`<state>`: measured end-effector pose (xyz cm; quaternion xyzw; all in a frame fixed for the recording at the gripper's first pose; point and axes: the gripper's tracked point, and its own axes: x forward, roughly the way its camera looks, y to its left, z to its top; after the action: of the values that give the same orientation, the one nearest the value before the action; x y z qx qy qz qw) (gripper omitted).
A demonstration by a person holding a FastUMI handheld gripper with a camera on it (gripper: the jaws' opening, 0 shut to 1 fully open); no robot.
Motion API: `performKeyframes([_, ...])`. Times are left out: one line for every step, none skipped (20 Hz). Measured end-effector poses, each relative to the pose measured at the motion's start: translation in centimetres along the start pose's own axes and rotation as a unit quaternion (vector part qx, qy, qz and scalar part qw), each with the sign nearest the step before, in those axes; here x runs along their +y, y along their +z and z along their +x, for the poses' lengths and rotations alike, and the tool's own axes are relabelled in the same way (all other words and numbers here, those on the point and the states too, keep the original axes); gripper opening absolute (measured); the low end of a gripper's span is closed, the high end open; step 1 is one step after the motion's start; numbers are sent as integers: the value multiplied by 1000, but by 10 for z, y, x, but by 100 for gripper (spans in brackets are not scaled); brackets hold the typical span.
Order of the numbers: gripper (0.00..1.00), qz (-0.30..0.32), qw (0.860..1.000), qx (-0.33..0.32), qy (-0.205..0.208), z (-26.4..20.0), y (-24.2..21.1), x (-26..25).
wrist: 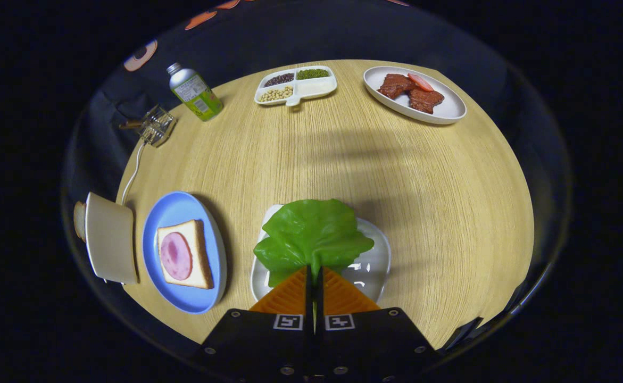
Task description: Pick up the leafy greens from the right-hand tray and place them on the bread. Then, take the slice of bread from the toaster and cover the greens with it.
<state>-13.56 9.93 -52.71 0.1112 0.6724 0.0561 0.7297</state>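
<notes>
My gripper [314, 270] is shut on the stem end of the leafy greens [311, 233], its orange fingers [289, 296] pressed together with the leaf's edge pinched between them. The green leaf spreads out just ahead of the fingertips, over the white tray [376, 266]. To the left of the tray, a slice of bread [183, 254] topped with a pink ham round lies on a blue plate [175, 210]. Further left stands the cream toaster [110, 238], with a second bread slice [80, 219] poking out of its far side.
Across the round wooden table stand a green-labelled bottle [194, 91], a divided white dish of beans [295, 85], and a white plate with dark meat pieces [416, 94]. A small clear object [157, 125] with a white cord sits near the table's left edge.
</notes>
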Motion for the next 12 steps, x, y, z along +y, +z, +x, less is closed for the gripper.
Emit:
performKeyframes([1, 4, 1000, -5, 5, -6, 4, 3])
performKeyframes([1, 7, 1000, -10, 10, -12, 7, 6])
performKeyframes([1, 7, 1000, -14, 16, -16, 9, 11])
performKeyframes([1, 5, 1000, -17, 23, -20, 11, 17])
performKeyframes([1, 2, 999, -21, 29, -25, 12, 23])
performKeyframes([1, -1, 999, -23, 34, -29, 14, 27])
performKeyframes([1, -3, 999, -26, 38, -33, 16, 32])
performKeyframes([1, -4, 999, -29, 43, -36, 18, 38])
performKeyframes([1, -5, 998, -32, 48, -40, 20, 44])
performKeyframes([1, -7, 998, -34, 53, -46, 22, 48])
performKeyframes([1, -9, 998, -36, 57, -49, 24, 54])
performKeyframes([1, -12, 997, -38, 60, -52, 26, 59])
